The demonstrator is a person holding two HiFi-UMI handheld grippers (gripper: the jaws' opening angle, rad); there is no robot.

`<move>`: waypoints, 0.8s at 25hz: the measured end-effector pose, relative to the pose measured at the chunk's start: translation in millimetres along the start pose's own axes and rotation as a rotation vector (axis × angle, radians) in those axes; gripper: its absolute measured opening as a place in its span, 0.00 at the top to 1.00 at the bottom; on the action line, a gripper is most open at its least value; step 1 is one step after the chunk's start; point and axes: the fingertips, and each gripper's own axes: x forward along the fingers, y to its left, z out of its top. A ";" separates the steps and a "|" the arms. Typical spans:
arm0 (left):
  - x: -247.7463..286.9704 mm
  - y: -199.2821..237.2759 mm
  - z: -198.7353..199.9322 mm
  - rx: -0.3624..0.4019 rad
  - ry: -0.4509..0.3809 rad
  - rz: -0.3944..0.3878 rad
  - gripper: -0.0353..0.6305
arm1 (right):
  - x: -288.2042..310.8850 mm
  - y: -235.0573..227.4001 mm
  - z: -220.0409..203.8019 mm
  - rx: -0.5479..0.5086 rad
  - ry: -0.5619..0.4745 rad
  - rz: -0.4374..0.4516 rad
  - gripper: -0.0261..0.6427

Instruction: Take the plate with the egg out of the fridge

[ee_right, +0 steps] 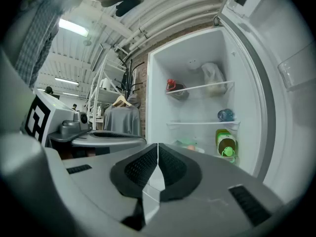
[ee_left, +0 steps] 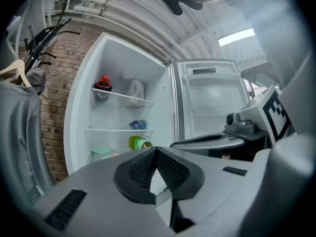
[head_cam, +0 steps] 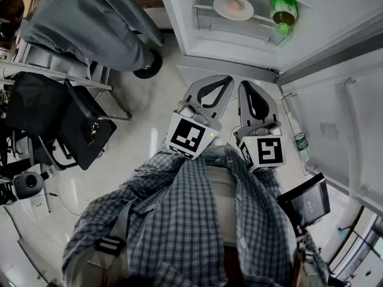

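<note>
A white plate [head_cam: 222,8] with a brown egg [head_cam: 235,5] sits on a lower shelf of the open fridge [head_cam: 323,17], left of a green bottle [head_cam: 282,11]. Both grippers are held side by side close to my chest, well short of the fridge and pointing at it. The left gripper [head_cam: 228,79] [ee_left: 156,150] is shut with nothing in it. The right gripper [head_cam: 243,85] [ee_right: 158,145] is shut and empty too. In the right gripper view the egg [ee_right: 190,147] peeks just over the jaws, with the green bottle [ee_right: 226,145] to its right.
The fridge door [head_cam: 341,118] stands open at the right, with a water bottle [head_cam: 301,144] in its rack. A grey jacket [head_cam: 90,17] hangs on a rack at the left above a black bag [head_cam: 84,133]. Upper shelves hold a red item [ee_right: 171,85] and a white bag [ee_right: 212,78].
</note>
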 end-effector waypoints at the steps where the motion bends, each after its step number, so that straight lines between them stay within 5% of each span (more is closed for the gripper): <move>1: -0.8 -0.4 0.1 -0.002 -0.001 -0.002 0.94 | -0.6 0.2 -1.4 -0.003 0.007 0.000 0.94; 20: -24.9 18.3 -3.2 -0.020 -0.008 0.003 0.94 | -5.3 8.9 -12.1 -0.015 0.051 -0.060 0.94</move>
